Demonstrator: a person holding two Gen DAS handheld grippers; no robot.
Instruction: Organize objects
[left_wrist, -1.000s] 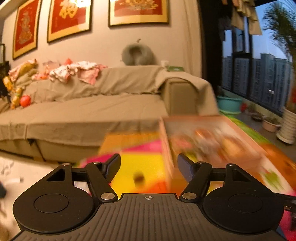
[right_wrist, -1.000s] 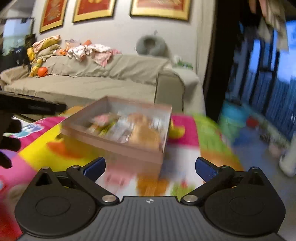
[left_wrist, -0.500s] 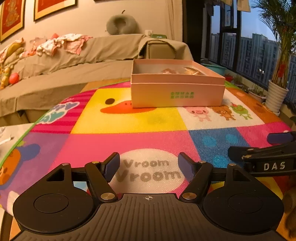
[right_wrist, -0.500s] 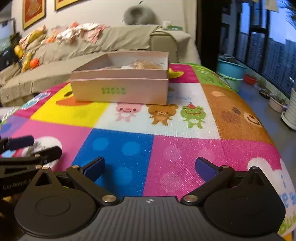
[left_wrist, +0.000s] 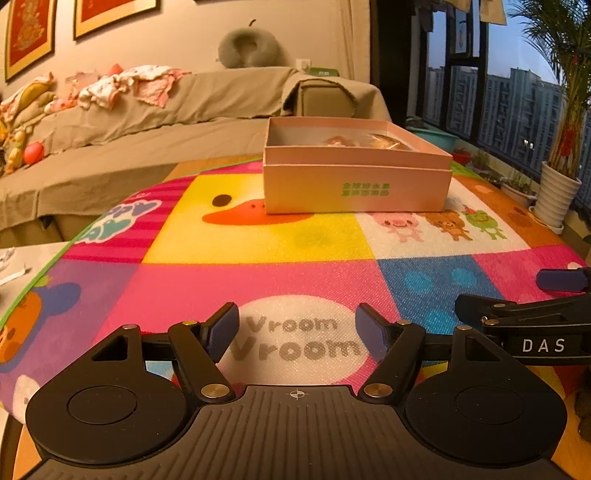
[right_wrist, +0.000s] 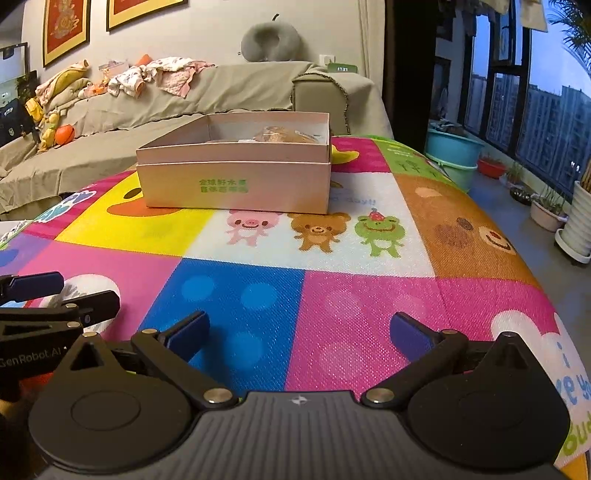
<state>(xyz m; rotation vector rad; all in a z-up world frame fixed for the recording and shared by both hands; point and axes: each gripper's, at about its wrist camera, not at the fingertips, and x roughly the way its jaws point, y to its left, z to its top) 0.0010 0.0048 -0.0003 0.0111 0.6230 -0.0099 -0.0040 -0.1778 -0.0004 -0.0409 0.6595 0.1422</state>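
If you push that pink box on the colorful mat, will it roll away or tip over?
Probably neither. The pink box is low, wide and flat-bottomed, so it should slide rather than roll or tip. The woven-looking play mat may drag on it a bit. Its walls look like thin cardboard, so a hard squeeze could dent them.

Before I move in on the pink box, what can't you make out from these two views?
- Contents of the pink box: both views look in low, so the near wall hides all but some brownish wrapped items.
- Green print on the box front: too small to read.
- Left gripper and right gripper: open, empty; the hands holding them are out of frame.
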